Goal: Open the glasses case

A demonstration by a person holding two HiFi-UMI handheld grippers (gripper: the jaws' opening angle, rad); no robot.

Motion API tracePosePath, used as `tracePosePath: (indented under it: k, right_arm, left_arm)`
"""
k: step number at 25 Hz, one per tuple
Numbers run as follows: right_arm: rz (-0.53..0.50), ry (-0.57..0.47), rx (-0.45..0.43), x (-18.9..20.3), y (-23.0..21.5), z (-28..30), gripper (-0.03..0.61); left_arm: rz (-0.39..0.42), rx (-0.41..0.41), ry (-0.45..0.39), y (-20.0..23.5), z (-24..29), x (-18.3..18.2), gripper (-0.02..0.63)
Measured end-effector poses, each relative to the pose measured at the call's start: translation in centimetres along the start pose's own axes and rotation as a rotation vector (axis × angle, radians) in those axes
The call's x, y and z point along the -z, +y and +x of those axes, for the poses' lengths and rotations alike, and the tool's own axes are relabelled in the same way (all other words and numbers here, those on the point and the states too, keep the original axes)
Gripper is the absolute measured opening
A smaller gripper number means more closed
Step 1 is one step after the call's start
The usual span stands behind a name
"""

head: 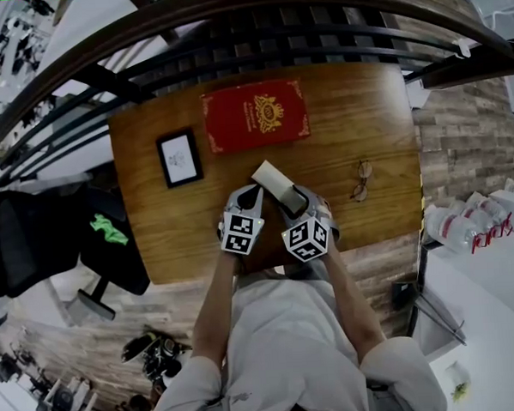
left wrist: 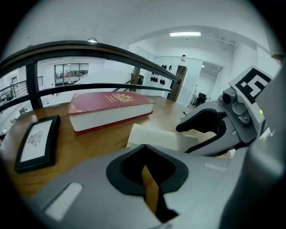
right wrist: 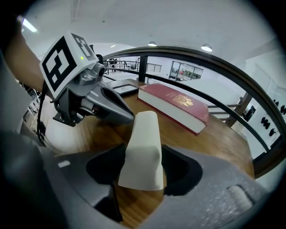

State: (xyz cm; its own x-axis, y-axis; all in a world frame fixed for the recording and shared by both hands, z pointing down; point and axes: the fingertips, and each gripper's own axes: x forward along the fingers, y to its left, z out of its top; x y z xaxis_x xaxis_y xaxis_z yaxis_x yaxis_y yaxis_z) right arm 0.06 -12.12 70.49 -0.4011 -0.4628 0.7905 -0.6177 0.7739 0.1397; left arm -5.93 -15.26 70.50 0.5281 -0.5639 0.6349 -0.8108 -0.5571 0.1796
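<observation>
A cream glasses case (head: 270, 180) lies closed on the wooden table (head: 156, 240), near its front edge. My right gripper (head: 293, 200) straddles the case's near end. In the right gripper view the case (right wrist: 143, 143) sits between the jaws of that gripper (right wrist: 142, 166) with dark gaps on both sides, so it is open. My left gripper (head: 252, 194) is just left of the case, its jaws together with nothing between them. In the left gripper view that gripper (left wrist: 143, 149) points at the case (left wrist: 156, 136) lying just ahead.
A red book (head: 255, 114) lies at the back of the table. A black picture frame (head: 179, 158) sits at the left and a pair of glasses (head: 361, 180) at the right. A dark railing (head: 257, 37) curves behind the table. A black chair (head: 44, 237) stands to the left.
</observation>
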Motion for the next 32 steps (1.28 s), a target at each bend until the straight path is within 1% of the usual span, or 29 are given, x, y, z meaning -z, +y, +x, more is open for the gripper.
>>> tracePosePath:
  k: [8,11,14,18,19,21,32]
  right_arm:
    - [-0.03,0.004,0.018,0.0,-0.2,0.0,0.285]
    - [-0.012,0.005,-0.004,0.1,0.0,0.2,0.287]
    - [-0.007,0.026,-0.04,0.3,0.5,0.8,0.319]
    - [0.004,0.031,-0.018,0.3,0.1,1.1,0.319]
    - [0.007,0.031,-0.018,0.3,0.1,1.3,0.31]
    - [0.005,0.035,-0.021,0.3,0.1,1.4,0.29]
    - [0.009,0.03,-0.04,0.3,0.1,1.2,0.287]
  left_arm:
    - [-0.015,-0.008,0.019,-0.1,0.6,0.5,0.02]
    - [-0.015,-0.011,0.019,0.0,0.8,0.6,0.02]
    - [-0.01,-0.013,0.019,0.0,1.0,0.5,0.02]
    - [-0.001,-0.012,0.024,-0.2,1.0,0.5,0.02]
    - [0.001,-0.012,0.026,-0.2,1.0,0.5,0.02]
    - [0.003,-0.011,0.028,-0.2,1.1,0.5,0.02]
    - [0.002,-0.009,0.034,-0.2,1.1,0.5,0.02]
